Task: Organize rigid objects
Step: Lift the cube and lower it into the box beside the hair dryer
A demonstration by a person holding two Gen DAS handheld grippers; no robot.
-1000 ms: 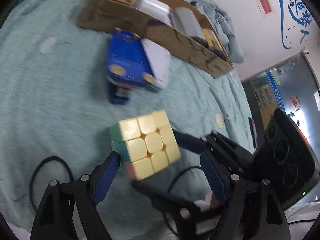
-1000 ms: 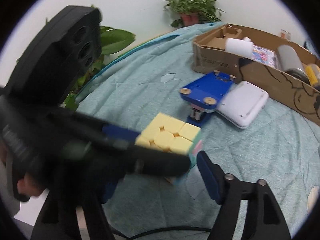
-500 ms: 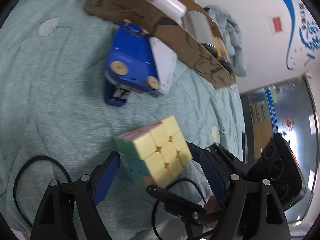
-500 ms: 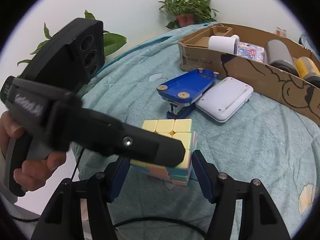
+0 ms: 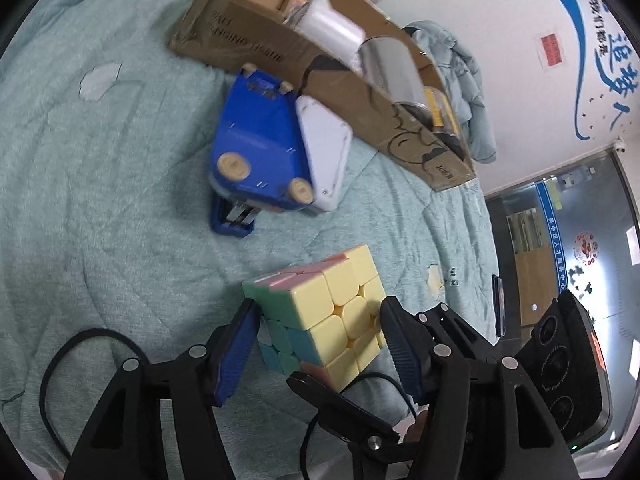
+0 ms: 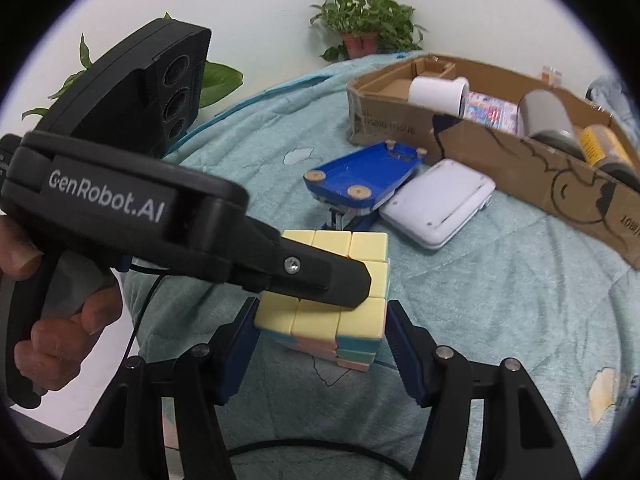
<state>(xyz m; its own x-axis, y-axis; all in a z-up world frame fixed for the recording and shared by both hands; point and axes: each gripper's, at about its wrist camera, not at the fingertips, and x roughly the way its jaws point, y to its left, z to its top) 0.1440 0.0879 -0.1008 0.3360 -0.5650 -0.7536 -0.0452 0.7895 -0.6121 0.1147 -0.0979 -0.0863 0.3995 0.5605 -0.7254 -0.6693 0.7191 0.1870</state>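
Note:
A pastel puzzle cube (image 5: 324, 316) with a yellow face is held just above the teal blanket. It also shows in the right wrist view (image 6: 336, 304). My left gripper (image 5: 320, 344) has its blue pads against two opposite sides of the cube. My right gripper (image 6: 320, 344) closes on the other two sides, its pads touching the cube. One black finger (image 6: 320, 280) of the left gripper lies across the cube's yellow top in the right wrist view.
A blue stapler (image 5: 260, 148) and a white flat device (image 5: 324, 152) lie beyond the cube. Behind them a long cardboard box (image 6: 520, 148) holds rolls and cans. Black cables (image 5: 60, 364) trail on the blanket (image 5: 100, 200). Potted plants (image 6: 364, 28) stand by the wall.
Both grippers have closed in on the cube, which has turned and lifted slightly. The right gripper's pads now touch its sides.

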